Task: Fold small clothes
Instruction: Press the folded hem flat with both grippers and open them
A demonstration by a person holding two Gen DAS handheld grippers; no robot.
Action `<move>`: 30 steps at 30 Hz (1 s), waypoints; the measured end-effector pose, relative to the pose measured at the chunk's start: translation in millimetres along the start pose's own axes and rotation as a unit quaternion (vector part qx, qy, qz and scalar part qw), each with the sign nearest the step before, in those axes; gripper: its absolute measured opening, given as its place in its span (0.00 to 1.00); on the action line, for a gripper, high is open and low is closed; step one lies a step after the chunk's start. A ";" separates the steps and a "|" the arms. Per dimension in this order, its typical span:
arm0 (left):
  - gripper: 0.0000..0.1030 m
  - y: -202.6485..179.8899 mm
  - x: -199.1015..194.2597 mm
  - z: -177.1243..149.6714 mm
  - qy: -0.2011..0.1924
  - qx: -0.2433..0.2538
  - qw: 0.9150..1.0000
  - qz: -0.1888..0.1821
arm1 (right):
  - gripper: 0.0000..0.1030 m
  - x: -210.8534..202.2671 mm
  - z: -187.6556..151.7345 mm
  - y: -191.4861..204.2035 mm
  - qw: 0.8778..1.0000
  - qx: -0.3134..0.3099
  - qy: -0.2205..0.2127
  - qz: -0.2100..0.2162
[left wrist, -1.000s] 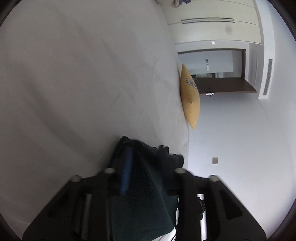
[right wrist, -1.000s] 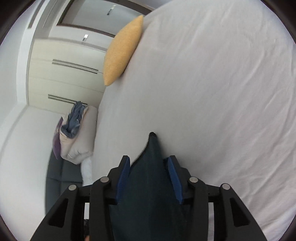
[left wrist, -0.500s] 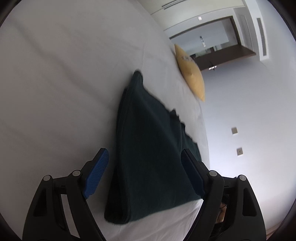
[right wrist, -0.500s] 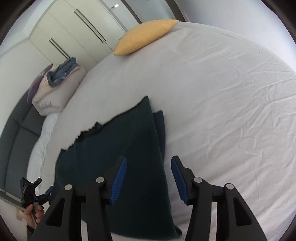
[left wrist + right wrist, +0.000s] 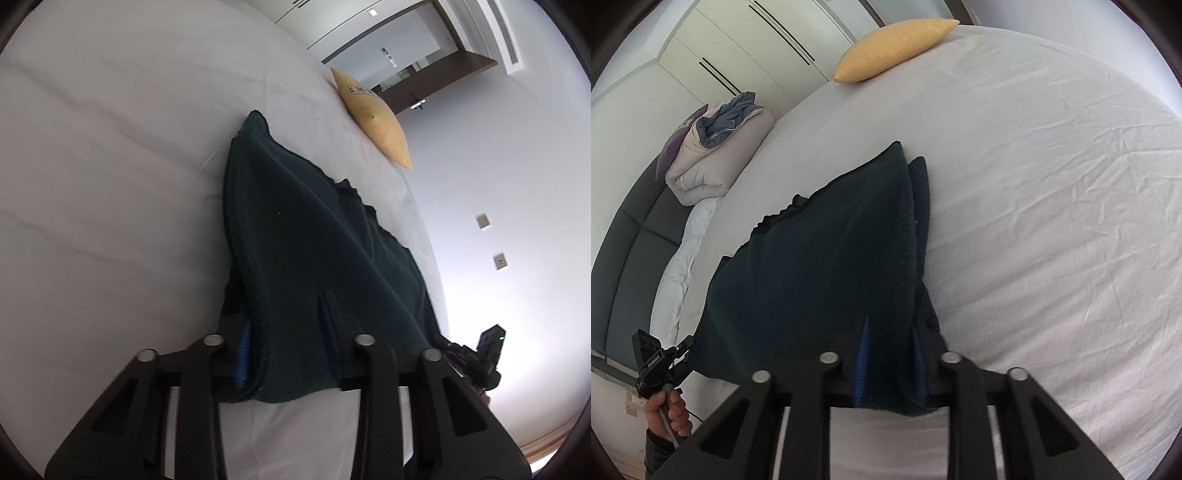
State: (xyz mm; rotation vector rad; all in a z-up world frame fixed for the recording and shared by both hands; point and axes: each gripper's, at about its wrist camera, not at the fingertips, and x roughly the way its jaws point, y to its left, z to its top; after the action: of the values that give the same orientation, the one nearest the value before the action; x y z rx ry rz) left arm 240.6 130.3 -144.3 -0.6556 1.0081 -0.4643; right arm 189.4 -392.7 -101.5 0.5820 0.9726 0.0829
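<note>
Both grippers angle downward over the bed [image 5: 1052, 184], jaws closing with cloth between them: the left gripper [image 5: 288, 347] and right gripper [image 5: 892, 362] each pinch a near corner of the one dark green garment [image 5: 820, 266], which lies folded on the white sheet. One yellow cushion [image 5: 894, 48] sits at the far edge, one bundled duvet [image 5: 716, 162] beside the bed.

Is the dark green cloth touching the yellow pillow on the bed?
Apart. In the right wrist view, the dark green cloth ends well short of the yellow pillow, with a broad stretch of bare white sheet between them; the left wrist view agrees.
</note>
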 end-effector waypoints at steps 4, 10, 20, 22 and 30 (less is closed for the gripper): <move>0.07 -1.5 30.9 10.0 0.008 -0.006 1.000 0.004 | 0.07 -3.7 -3.9 4.2 1.000 -0.020 -0.006 0.000; 0.03 2.7 43.6 12.3 0.015 -0.002 1.000 0.007 | 0.07 -11.1 -12.2 -8.8 1.000 0.009 -0.016 0.020; 0.03 36.0 30.9 4.4 0.025 -0.012 1.000 -0.005 | 0.06 -7.6 -27.0 -43.7 0.998 0.057 -0.003 0.031; 0.03 36.1 31.4 6.3 0.021 -0.014 1.000 -0.008 | 0.07 -8.9 -26.6 -34.7 0.999 0.033 0.002 0.017; 0.03 42.5 30.9 5.2 0.031 -0.013 0.999 -0.017 | 0.06 -9.9 -30.1 -32.3 1.000 0.020 0.002 0.001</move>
State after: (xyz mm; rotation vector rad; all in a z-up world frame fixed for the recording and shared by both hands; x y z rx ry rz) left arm 262.0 142.8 -190.9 -0.6854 1.0644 -0.5056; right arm 153.7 -410.4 -122.9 0.6204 0.9799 0.0665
